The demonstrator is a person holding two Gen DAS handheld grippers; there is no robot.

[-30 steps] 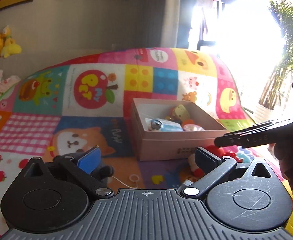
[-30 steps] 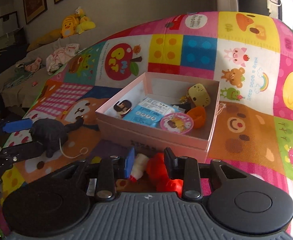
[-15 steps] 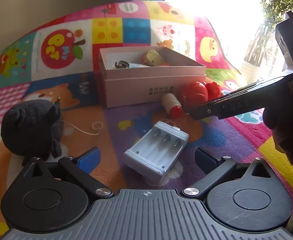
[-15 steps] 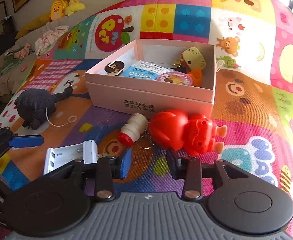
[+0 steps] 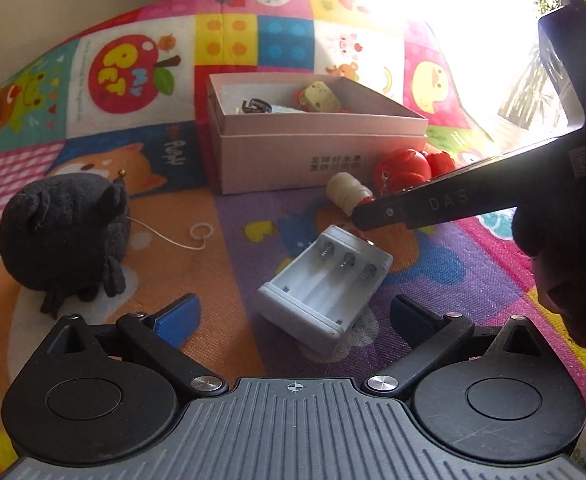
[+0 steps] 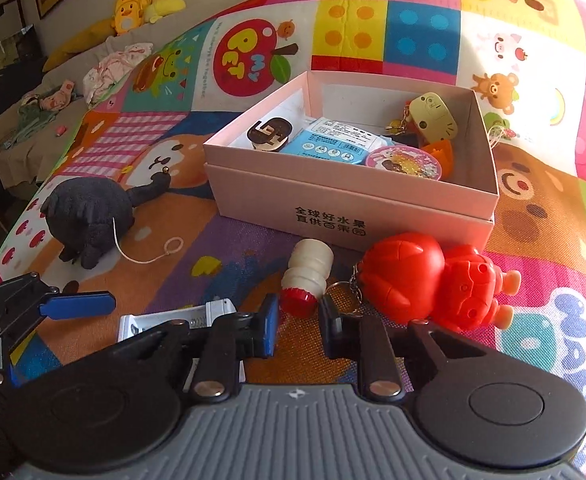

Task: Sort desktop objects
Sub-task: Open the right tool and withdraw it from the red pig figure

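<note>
On my right gripper (image 6: pixel 299 316) the jaws stand narrowly apart, at their tightest, with the red cap of the little white bottle charm (image 6: pixel 307 278) right at the gap between the tips – I can't tell whether the pads actually pinch it or only frame it. The charm lies on the play mat (image 6: pixel 229 248) just in front of the pink box (image 6: pixel 353 208), linked by a small chain to the red figure keychain (image 6: pixel 433 280), which lies beside it and close against the box's front wall.

My left gripper (image 5: pixel 293 316) is spread wide and holds nothing; the white battery charger (image 5: pixel 325 288) lies tilted on the mat between its fingers, touched by neither. From that side I see the right gripper's dark finger reaching in from the right, its tip over the charm's red end.

The black plush toy (image 5: pixel 65 236) sits well to the left on the mat, apart from everything else, its cord and ring trailing toward the middle.

Inside the box – already holding several things – I make out a blue-and-white packet (image 6: pixel 329 146), a round pink tin (image 6: pixel 403 164), a yellow cat-faced charm (image 6: pixel 433 120) and a dark brown clip-like piece (image 6: pixel 271 134)
</note>
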